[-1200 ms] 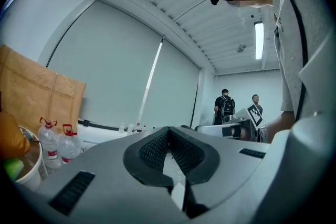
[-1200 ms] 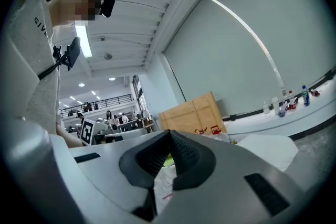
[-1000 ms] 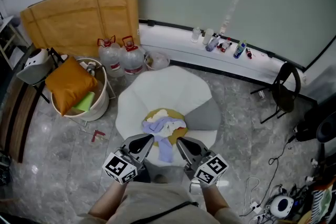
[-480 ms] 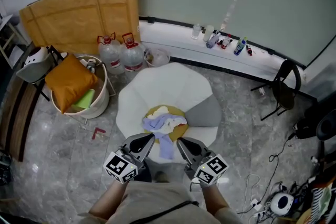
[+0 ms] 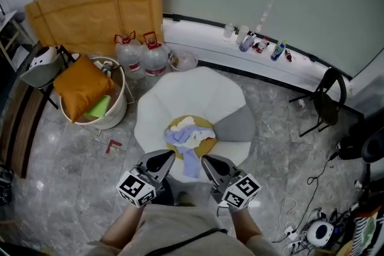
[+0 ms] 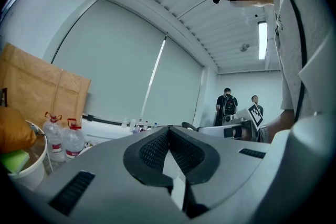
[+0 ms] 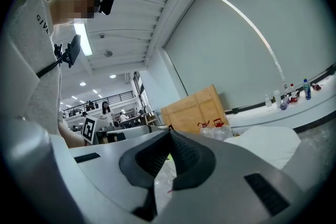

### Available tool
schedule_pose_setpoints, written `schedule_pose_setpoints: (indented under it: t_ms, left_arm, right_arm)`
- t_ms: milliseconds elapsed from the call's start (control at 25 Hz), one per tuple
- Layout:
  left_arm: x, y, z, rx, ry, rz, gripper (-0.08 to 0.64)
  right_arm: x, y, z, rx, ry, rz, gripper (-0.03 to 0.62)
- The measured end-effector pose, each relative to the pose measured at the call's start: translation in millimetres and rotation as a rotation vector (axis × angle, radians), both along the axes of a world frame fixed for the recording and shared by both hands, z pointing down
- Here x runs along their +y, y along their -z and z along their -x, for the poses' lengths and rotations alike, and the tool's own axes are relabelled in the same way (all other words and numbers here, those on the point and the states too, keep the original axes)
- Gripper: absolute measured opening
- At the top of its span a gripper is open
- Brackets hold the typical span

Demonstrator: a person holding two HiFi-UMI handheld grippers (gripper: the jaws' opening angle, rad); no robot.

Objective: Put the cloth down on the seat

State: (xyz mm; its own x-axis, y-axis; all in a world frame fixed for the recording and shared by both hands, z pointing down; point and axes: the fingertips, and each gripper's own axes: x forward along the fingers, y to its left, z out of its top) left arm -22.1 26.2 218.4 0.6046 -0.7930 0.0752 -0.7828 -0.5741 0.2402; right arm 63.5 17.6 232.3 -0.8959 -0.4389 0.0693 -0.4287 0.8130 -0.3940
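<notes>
Lengthwise, cloth (image 5: 187, 138) on seat (image 5: 198, 96) trails toward clenched, empty left claw (image 5: 168, 156) and right claw (image 5: 206, 160).

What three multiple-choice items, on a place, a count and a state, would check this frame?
1. Where is the cloth relative to the seat?
A. under it
B. on it
C. beside it

2. How many water jugs stand by the cardboard?
A. one
B. four
C. two

3. How is the right gripper?
A. shut, empty
B. wide open
C. shut on the cloth

Key: 1 B, the head view shows the cloth heaped on the seat's middle. 2 C, two red-handled jugs stand side by side. 3 A, its own view shows the jaws meeting at the tip with nothing between them.
</notes>
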Motion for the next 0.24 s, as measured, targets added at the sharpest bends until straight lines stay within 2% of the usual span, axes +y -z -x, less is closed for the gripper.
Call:
schedule_pose_setpoints:
  t_ms: [240]
  left_arm:
    - [-3.6,-1.8,10.4,-0.005,0.021,0.024,0.012]
  right_arm:
    - [-7.1,1.7,4.4,-0.006,0.007,-0.010,0.017]
